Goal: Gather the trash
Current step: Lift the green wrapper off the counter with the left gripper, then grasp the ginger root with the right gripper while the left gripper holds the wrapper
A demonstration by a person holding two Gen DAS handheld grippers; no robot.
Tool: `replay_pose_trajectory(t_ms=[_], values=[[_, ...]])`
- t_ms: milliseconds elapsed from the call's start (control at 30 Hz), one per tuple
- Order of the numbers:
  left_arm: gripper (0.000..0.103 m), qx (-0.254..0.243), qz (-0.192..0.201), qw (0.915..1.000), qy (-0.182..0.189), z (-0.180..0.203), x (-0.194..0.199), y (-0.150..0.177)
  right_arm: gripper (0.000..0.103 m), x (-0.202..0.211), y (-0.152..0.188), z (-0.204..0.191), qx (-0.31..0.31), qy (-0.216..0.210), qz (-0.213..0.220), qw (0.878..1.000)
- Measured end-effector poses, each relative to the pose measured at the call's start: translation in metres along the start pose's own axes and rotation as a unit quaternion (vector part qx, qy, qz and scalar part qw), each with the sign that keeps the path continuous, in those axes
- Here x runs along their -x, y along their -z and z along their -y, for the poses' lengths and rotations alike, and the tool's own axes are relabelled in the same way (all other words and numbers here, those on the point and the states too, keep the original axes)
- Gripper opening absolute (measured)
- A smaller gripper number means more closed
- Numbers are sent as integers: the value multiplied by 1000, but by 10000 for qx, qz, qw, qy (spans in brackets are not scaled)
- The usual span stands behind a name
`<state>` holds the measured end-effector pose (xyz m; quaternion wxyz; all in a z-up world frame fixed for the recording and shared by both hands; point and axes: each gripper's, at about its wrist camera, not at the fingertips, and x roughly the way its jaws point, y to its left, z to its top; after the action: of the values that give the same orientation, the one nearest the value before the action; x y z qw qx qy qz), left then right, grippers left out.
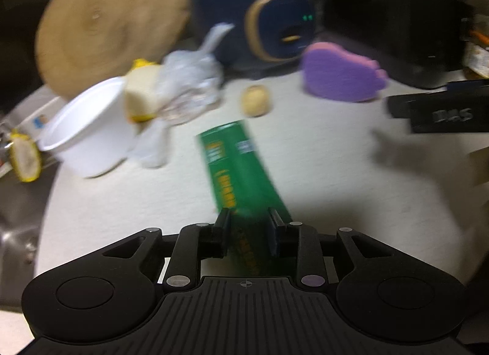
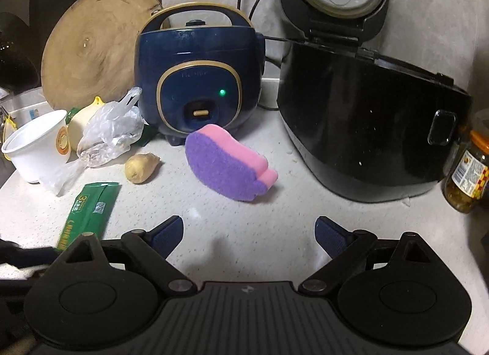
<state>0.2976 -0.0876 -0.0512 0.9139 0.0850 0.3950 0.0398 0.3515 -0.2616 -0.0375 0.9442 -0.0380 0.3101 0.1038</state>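
Note:
My left gripper (image 1: 249, 217) is shut on the near end of a flat green packet (image 1: 237, 165), which points away over the white counter. The packet also shows in the right wrist view (image 2: 88, 211), at the left. My right gripper (image 2: 249, 229) is open and empty, low over the counter in front of a purple and pink sponge (image 2: 227, 162). A crumpled clear plastic bag (image 1: 186, 86) (image 2: 107, 132) lies beside a white paper cup (image 1: 88, 129) (image 2: 36, 144) on its side. The left wrist view is blurred.
A piece of ginger (image 2: 140, 167) lies near the bag. A blue rice cooker (image 2: 198, 80) and an open black rice cooker (image 2: 366, 129) stand at the back. A round wooden board (image 2: 91, 46) leans behind the cup. A jar (image 2: 467, 171) stands at the right.

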Motion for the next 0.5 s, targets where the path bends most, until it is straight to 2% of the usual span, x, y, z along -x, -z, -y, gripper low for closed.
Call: replay_pose_trajectory(t_ms=[200, 367, 433, 500], values=[[43, 786, -284, 9951, 532, -23, -15, -12, 94, -14, -3, -7, 62, -171, -64, 9998], [57, 710, -386, 9955, 498, -10, -26, -18, 94, -19, -9, -7, 232, -214, 48, 9995], [59, 775, -377, 9950, 496, -12, -28, -19, 94, -22, -12, -4, 256, -218, 66, 9994], [50, 955, -357, 9930, 596, -17, -28, -18, 94, -26, -16, -4, 306, -212, 102, 9993]])
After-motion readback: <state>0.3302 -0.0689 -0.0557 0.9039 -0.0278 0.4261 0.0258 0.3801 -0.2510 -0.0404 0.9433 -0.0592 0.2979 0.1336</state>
